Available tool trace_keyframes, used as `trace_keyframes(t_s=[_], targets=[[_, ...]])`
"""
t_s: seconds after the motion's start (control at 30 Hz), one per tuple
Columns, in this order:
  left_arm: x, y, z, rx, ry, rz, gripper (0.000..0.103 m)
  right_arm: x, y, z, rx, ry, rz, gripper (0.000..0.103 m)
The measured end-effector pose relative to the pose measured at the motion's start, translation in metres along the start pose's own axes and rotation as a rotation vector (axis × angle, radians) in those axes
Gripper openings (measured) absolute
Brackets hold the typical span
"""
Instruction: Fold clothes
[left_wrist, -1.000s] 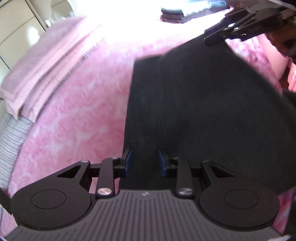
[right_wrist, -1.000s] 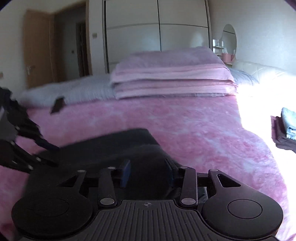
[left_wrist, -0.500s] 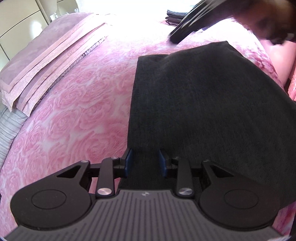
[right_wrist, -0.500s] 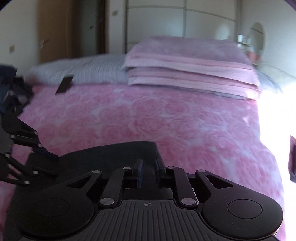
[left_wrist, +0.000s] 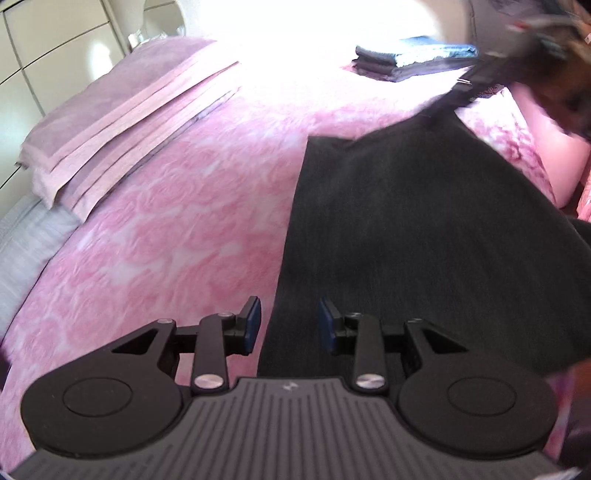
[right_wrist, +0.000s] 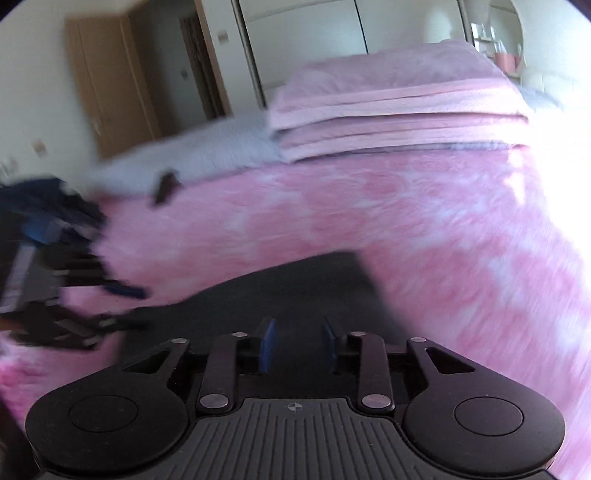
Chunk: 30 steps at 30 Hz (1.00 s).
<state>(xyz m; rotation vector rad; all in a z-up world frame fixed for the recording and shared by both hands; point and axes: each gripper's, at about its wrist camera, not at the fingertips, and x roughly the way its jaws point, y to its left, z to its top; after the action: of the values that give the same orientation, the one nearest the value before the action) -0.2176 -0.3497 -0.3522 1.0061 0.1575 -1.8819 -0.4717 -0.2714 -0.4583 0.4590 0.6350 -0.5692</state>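
Dark ribbed knit garment (left_wrist: 424, 236), flat rectangle on plush pink rose-embossed bedspread (left_wrist: 166, 229), both hand-held grippers (left_wrist: 290, 325) (right_wrist: 298, 345) agape, empty.

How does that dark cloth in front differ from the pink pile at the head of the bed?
The dark garment is near-black; the pink blanket stack is pale pink. The garment lies low and flat, while the stack rises in several thick folded layers. Both rest on the pink bedspread.

Left gripper (left_wrist: 290, 325), jaws apart, straddles the dark garment's (left_wrist: 424, 236) near edge.
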Motion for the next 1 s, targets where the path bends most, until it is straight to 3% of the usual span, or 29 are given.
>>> trace_keyframes(t_s=[0.13,0.2,0.27,0.3,0.33,0.5,0.6,0.67,0.73,0.83,1.0], targets=[[-0.005,-0.009,-0.011,-0.003,0.038,0.048,0.030,-0.014,0.010,-0.036,0.046,-0.021,-0.001,0.032],[-0.016,-0.017,-0.007,0.048,0.038,0.070,0.030,-0.027,0.015,-0.037,0.129,-0.045,-0.012,0.032],[-0.027,-0.023,-0.005,0.090,0.023,0.073,0.033,-0.045,0.018,-0.038,0.210,-0.095,-0.002,0.051],[-0.032,-0.026,-0.006,0.115,0.018,0.084,0.034,-0.054,0.018,-0.042,0.237,-0.129,-0.005,0.082],[-0.036,-0.029,-0.008,0.144,0.013,0.096,0.035,-0.063,0.018,-0.046,0.267,-0.161,-0.008,0.092],[-0.047,-0.039,-0.018,0.227,-0.009,0.106,0.040,-0.050,-0.009,-0.075,0.588,-0.152,0.033,0.091],[-0.047,-0.045,-0.025,0.290,-0.019,0.109,0.046,-0.028,-0.020,-0.081,0.696,-0.187,0.046,0.091],[-0.046,-0.048,-0.029,0.333,-0.025,0.111,0.052,-0.013,-0.027,-0.081,0.743,-0.223,0.053,0.088],[-0.046,-0.052,-0.033,0.375,-0.032,0.112,0.054,0.000,-0.037,-0.080,0.793,-0.237,0.029,0.049],[-0.046,-0.057,-0.039,0.430,-0.042,0.113,0.055,0.003,-0.054,-0.071,0.824,-0.207,0.036,0.034],[-0.043,-0.055,-0.034,0.424,-0.069,0.096,0.055,0.000,-0.101,-0.018,0.690,-0.184,-0.014,0.027]])
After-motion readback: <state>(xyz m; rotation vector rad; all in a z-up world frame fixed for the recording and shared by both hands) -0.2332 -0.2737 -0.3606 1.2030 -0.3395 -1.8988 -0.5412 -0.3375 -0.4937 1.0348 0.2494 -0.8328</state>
